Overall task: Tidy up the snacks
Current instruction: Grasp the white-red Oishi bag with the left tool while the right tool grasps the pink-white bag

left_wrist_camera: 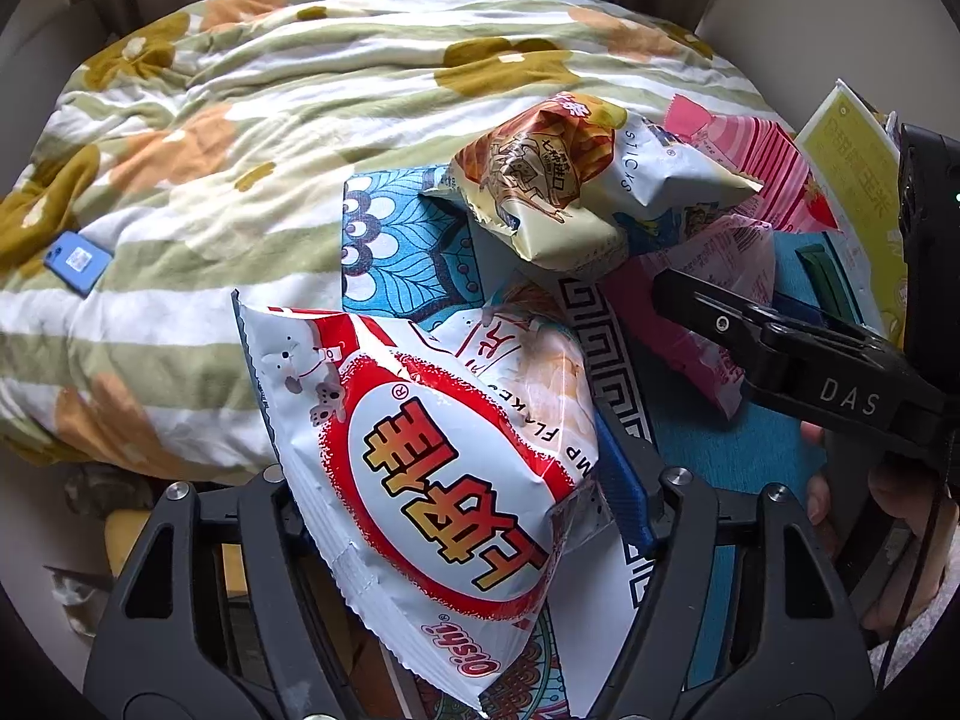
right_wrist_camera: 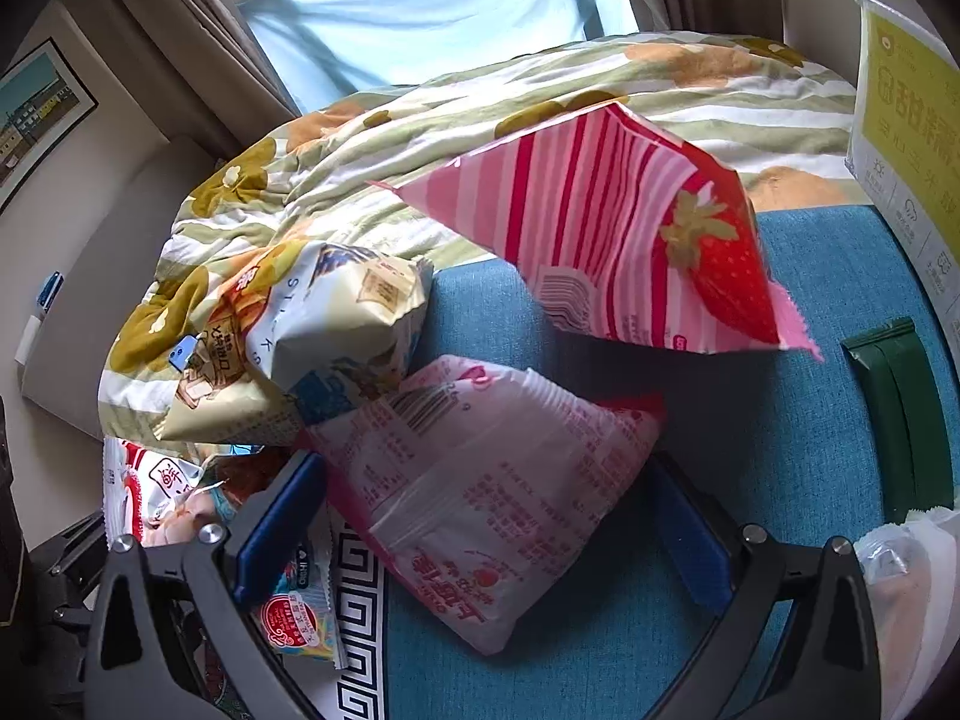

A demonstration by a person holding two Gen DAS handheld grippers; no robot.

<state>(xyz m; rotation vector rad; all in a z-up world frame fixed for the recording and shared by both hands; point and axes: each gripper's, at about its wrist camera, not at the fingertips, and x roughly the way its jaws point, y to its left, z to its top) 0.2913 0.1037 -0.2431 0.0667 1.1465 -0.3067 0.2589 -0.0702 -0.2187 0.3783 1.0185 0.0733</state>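
Observation:
In the left wrist view my left gripper (left_wrist_camera: 462, 498) is shut on a white and red Oishi snack bag (left_wrist_camera: 432, 468), held between its fingers. A cream stick-snack bag (left_wrist_camera: 564, 192) lies beyond it on the blue patterned cloth (left_wrist_camera: 396, 228). My right gripper (left_wrist_camera: 672, 294) reaches in from the right over a pale pink bag (left_wrist_camera: 708, 300). In the right wrist view my right gripper (right_wrist_camera: 486, 516) is open, its blue pads on either side of the pale pink bag (right_wrist_camera: 492, 492). A pink striped strawberry bag (right_wrist_camera: 630, 228) lies behind it, and the cream bag (right_wrist_camera: 312, 336) sits to the left.
A floral quilt (left_wrist_camera: 240, 138) covers the bed, with a blue phone (left_wrist_camera: 78, 261) on it. A yellow-green box (right_wrist_camera: 906, 138) stands at the right. A dark green packet (right_wrist_camera: 900, 396) lies on the teal surface (right_wrist_camera: 750, 480). A small colourful packet (right_wrist_camera: 300, 612) lies near the left finger.

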